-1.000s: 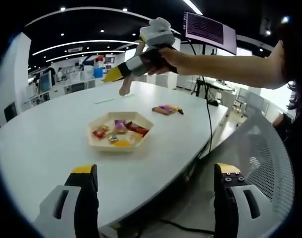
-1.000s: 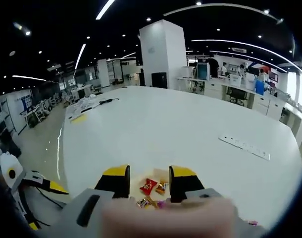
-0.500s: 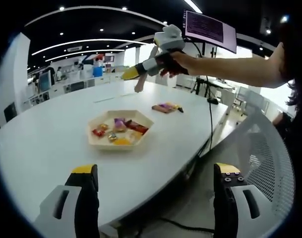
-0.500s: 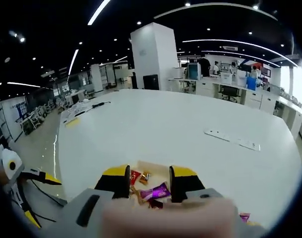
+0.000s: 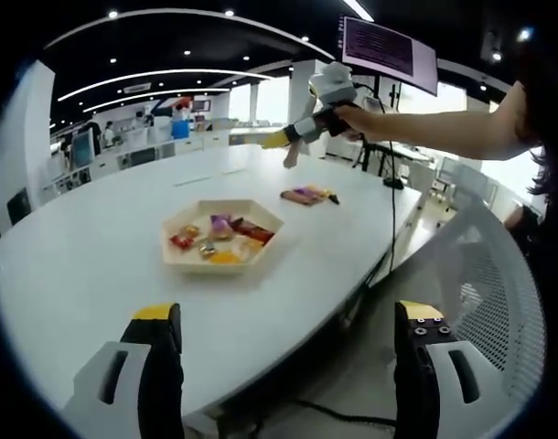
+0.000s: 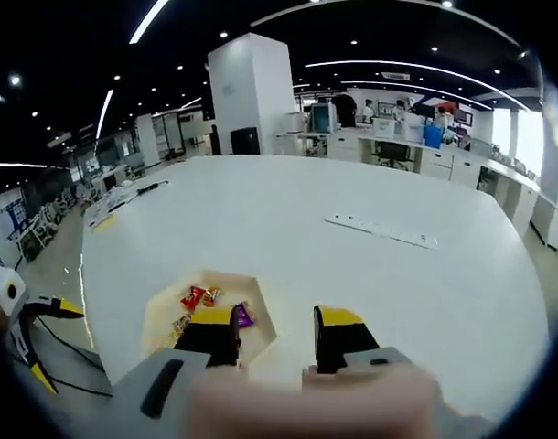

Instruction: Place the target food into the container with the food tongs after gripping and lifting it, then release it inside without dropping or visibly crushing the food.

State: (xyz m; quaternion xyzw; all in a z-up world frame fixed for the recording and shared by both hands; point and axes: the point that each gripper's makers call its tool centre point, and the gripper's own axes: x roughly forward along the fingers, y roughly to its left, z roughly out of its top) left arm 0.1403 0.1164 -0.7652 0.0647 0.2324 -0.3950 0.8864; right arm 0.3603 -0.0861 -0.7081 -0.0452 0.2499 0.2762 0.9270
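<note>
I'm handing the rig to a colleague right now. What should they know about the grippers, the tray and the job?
Left gripper: open, empty, low at the table edge.
Right gripper: open, empty, raised over the table past the tray.
Tray: mid-table, already holding several wrapped snacks.
More wrapped snacks lie on the table beyond it.
No tongs can be made out.
Done: nothing gripped now.
Left: grip a snack, lift it, release it in the tray.

The left gripper (image 5: 288, 352) is held low, its two yellow-tipped jaws set wide apart with nothing between them. The right gripper (image 5: 288, 139) is raised at the end of an outstretched bare arm (image 5: 425, 133); in its own view its jaws stand parted, holding nothing.
</note>
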